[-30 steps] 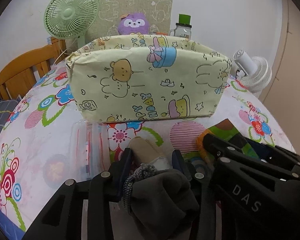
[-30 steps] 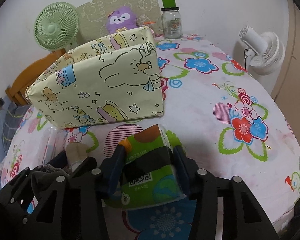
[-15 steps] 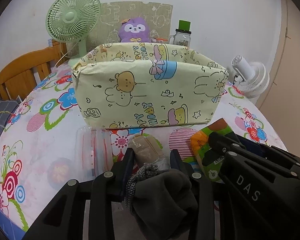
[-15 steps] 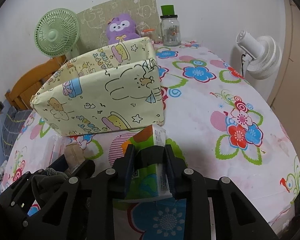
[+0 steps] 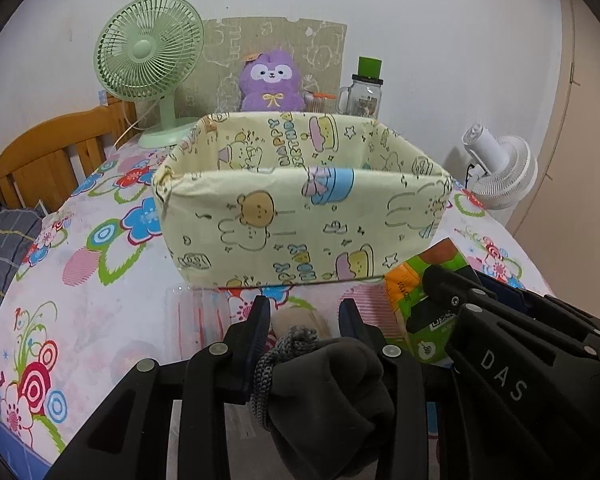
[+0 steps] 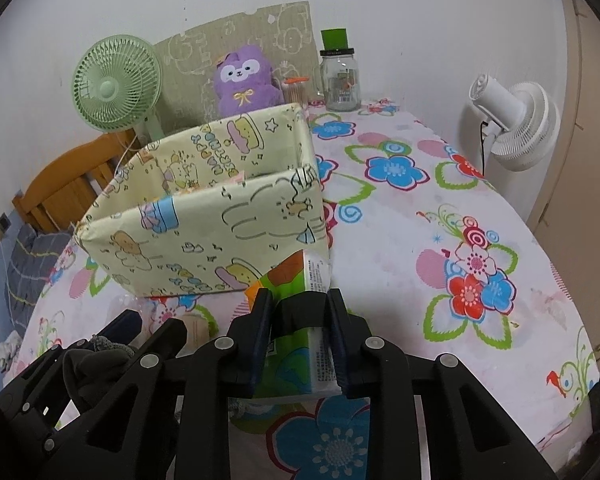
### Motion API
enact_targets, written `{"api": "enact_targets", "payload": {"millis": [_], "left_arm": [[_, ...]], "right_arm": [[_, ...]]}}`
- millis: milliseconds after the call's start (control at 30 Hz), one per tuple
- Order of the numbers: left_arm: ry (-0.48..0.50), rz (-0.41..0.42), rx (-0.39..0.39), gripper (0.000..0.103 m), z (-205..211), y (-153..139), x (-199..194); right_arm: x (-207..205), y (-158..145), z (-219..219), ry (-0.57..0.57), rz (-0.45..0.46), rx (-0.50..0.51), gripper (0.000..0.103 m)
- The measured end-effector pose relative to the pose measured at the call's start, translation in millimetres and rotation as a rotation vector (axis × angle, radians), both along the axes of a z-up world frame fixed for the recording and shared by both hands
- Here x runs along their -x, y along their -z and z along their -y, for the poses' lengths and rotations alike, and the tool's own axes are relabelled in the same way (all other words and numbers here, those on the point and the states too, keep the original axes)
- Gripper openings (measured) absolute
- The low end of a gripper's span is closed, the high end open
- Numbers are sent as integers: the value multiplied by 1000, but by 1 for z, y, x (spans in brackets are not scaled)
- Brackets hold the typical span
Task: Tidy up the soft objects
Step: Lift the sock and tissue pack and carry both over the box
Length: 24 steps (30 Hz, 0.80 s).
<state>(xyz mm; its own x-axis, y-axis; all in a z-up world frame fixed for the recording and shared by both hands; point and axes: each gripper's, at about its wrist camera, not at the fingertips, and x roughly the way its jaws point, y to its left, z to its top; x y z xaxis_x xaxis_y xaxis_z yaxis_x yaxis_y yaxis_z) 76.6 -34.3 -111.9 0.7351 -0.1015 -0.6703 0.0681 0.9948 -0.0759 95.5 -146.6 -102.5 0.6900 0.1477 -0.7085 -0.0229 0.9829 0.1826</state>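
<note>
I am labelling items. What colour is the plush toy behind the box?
Purple plush toy, clearest in left wrist view.

- counter (image 6: pixel 400 240): covered by floral cloth
- yellow cartoon-print fabric box (image 5: pixel 300 224) mid-counter, open top
- green fan (image 5: pixel 150 60), purple plush (image 5: pixel 270 80), glass jar (image 6: pixel 340 76) along far edge by the wall
- clear plastic item (image 5: pixel 198 316) just in front of the box

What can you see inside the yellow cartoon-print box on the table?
Over the box's rim, only its printed inner walls show, plus a small pink scrap at the near wall's top edge in the right wrist view. The near wall covers the floor, so any contents stay unseen.
</note>
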Motion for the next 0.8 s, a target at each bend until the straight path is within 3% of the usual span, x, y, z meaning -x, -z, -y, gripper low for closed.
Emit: {"api": "enact_targets", "payload": {"millis": [800], "left_arm": [[5,39,0,36,-1,-44,-6]], "right_arm": [[0,-49,0,3,78,6,30]]}}
